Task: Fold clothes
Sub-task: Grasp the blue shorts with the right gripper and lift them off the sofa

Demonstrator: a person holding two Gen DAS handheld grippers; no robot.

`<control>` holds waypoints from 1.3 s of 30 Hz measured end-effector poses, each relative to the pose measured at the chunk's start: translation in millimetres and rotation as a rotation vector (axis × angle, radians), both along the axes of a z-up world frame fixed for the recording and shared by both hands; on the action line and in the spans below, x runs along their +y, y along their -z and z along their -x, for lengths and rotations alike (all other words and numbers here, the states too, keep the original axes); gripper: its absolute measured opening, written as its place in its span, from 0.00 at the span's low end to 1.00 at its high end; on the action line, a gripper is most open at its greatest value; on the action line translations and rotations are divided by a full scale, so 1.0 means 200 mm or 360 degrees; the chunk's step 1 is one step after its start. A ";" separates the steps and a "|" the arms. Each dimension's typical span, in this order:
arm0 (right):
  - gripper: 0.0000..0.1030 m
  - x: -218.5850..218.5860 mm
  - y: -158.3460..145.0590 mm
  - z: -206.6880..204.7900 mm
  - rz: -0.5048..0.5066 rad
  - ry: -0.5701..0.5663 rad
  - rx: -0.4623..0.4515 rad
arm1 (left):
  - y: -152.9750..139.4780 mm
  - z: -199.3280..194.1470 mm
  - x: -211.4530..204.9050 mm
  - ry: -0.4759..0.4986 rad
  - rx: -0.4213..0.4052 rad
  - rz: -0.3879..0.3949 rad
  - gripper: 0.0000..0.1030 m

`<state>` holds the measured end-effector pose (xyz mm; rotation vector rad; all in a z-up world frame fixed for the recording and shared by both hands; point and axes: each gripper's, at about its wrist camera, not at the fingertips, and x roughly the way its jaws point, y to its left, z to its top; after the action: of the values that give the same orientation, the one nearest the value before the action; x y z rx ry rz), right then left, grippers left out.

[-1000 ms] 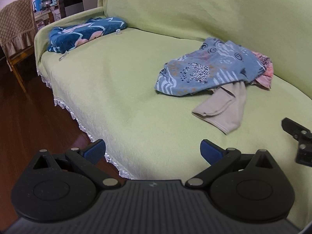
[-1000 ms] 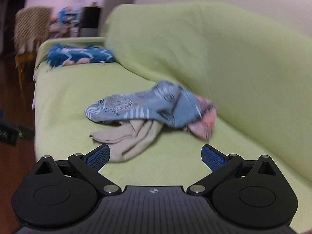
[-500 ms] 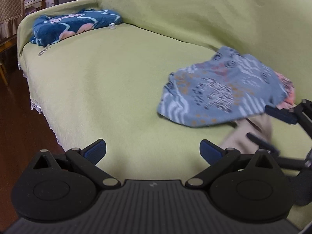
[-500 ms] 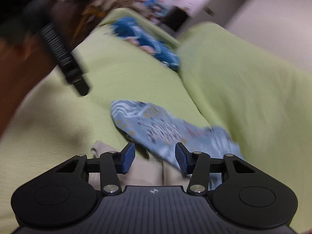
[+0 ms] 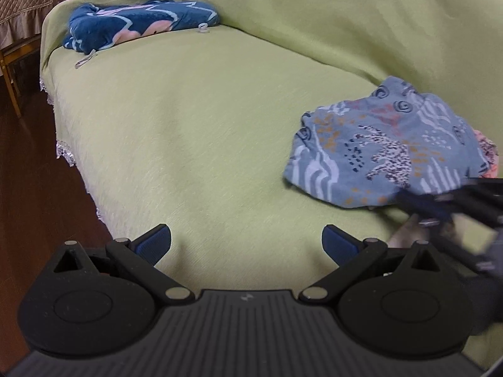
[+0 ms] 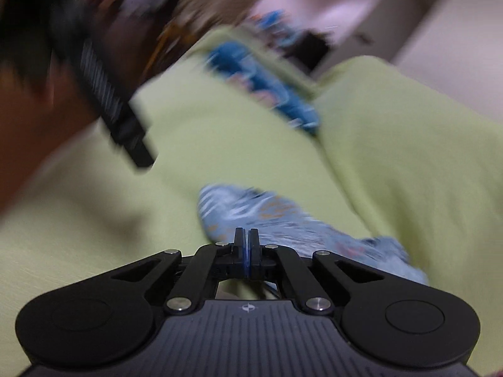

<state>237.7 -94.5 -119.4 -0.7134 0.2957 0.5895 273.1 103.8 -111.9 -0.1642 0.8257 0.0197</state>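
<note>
The right gripper (image 6: 246,253) is clenched at the near edge of the crumpled blue patterned garment (image 5: 386,154) on the green sofa (image 5: 204,125), though blur hides whether cloth is caught; the left gripper (image 5: 246,245) hangs spread wide over bare cushion. If cloth is pinched, I would lift slowly; the beige piece (image 5: 405,235) beneath may drag along.

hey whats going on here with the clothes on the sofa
A person with a gripper in each hand is starting to fold clothes on a green sofa. The right gripper has its fingers pressed together at the near edge of the pile, by a blue patterned garment; what it pinches is hidden. The left gripper is open and holds nothing. A dark blue blanket lies at the far end.
</note>
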 end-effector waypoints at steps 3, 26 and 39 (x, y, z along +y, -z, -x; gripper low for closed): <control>0.00 -0.21 -0.16 0.16 -0.0235 0.0130 0.0025 | -0.01 0.05 -0.03 0.0042 -0.0028 0.0024 0.98; 0.00 0.27 0.30 -0.16 0.0718 -0.0250 -0.0219 | -0.01 -0.07 0.05 0.0022 -0.0062 0.0093 0.98; 0.00 -0.67 -0.30 0.50 -0.0374 0.0402 0.0007 | 0.01 0.12 -0.05 0.0201 -0.0134 0.0125 0.97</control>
<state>137.7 -228.6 -59.6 -0.4393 0.3091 0.3771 249.2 93.8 -114.1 -0.1850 0.7519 -0.1378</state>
